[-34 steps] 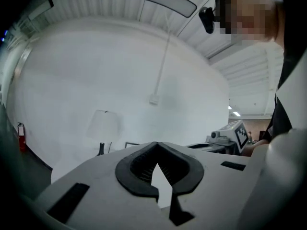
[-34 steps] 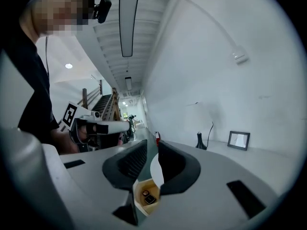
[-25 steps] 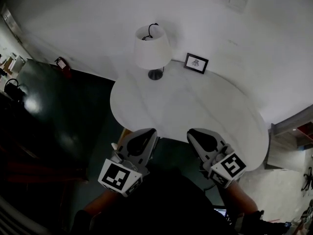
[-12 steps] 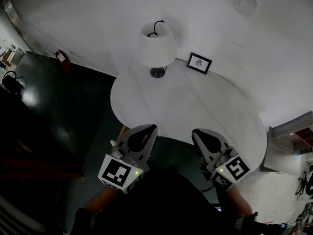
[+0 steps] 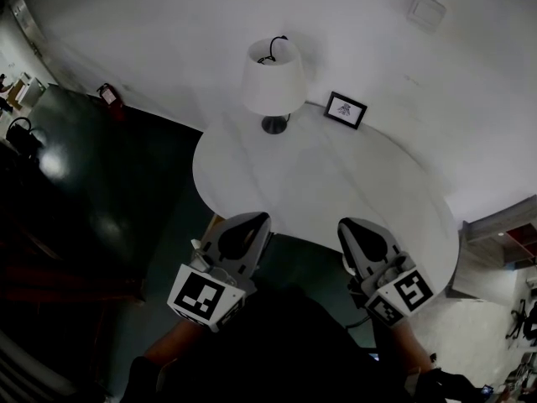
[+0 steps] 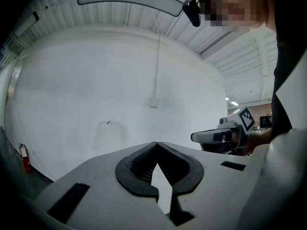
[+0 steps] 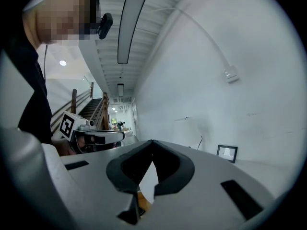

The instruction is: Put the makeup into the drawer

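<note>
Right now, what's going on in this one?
A person stands at the near edge of a round white table, holding the left gripper and the right gripper side by side just over that edge. Both are shut with nothing in them. On the table stand only a lamp and a small picture frame. No makeup shows in any view and no drawer can be made out, so the task is not yet under way.

- Round table (image 5: 336, 200): lamp (image 5: 273, 78) stands at its far edge, close against the wall (image 5: 168, 23).
- Picture frame (image 5: 346, 109): upright, just right of the lamp.
- Tabletop nearer than the lamp: bare, passable across its width.
- Left gripper (image 5: 250, 221), right gripper (image 5: 351, 227): at the near rim, well short of the lamp, apart.
</note>
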Demonstrator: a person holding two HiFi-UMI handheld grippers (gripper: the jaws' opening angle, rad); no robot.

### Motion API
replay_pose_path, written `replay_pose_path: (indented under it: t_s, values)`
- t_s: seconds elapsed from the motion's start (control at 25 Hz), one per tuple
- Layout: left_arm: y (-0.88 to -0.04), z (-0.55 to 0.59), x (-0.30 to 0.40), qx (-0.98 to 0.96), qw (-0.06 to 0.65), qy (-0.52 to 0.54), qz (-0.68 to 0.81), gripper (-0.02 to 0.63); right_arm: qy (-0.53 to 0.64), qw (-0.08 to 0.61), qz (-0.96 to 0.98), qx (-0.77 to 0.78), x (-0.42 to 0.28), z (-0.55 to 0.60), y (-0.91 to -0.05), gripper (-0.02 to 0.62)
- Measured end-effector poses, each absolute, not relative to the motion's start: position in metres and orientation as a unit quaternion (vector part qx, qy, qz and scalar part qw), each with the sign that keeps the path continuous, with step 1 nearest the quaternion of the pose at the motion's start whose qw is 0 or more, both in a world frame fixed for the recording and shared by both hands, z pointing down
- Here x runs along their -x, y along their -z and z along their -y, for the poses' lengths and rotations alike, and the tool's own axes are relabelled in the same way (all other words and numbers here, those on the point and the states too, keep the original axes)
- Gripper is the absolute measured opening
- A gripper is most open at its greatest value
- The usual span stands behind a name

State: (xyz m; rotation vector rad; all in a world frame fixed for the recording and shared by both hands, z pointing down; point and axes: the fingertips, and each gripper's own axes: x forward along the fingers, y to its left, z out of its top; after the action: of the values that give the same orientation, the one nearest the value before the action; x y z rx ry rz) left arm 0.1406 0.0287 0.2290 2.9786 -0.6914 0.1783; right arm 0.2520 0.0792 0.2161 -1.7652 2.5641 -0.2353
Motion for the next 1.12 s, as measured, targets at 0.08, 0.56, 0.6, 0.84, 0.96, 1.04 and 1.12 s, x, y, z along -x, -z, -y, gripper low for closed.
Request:
replay_pose_path:
  t_s: [0.08,0.56,0.6,0.84,0.96,1.04,1.12]
  values:
    - [-0.228,-0.03,-0.138,-0.971,0.038,-0.058,0.227,0.009,0.068,-0.005,-0.821,0.567,-0.252,-0.081,-0.218,0.017]
    - [-0.228,-0.037,-0.133,-0.97,0.034,-0.057,0.232,0.009,0.053,-0.022,-0.831,0.554,-0.242,-0.089,-0.224,0.015]
    - [-0.228,-0.037,-0.133,-0.97,0.035,-0.056,0.233,0.009,0.052,-0.023,-0.831,0.554,-0.242,-0.09,-0.224,0.015]
    - [-0.23,-0.044,-0.132,-0.97,0.042,-0.054,0.234,0.009,0.051,-0.023,-0.832,0.552,-0.241,-0.095,-0.223,0.015]
    - [-0.231,-0.046,-0.131,-0.97,0.042,-0.055,0.234,0.009,0.056,-0.022,-0.832,0.552,-0.241,-0.098,-0.225,0.015]
    - [-0.231,-0.047,-0.13,-0.97,0.041,-0.057,0.235,0.009,0.059,-0.021,-0.832,0.551,-0.24,-0.099,-0.226,0.015]
    - [-0.23,-0.048,-0.128,-0.969,0.04,-0.056,0.236,0.009,0.061,-0.02,-0.832,0.551,-0.239,-0.1,-0.227,0.015]
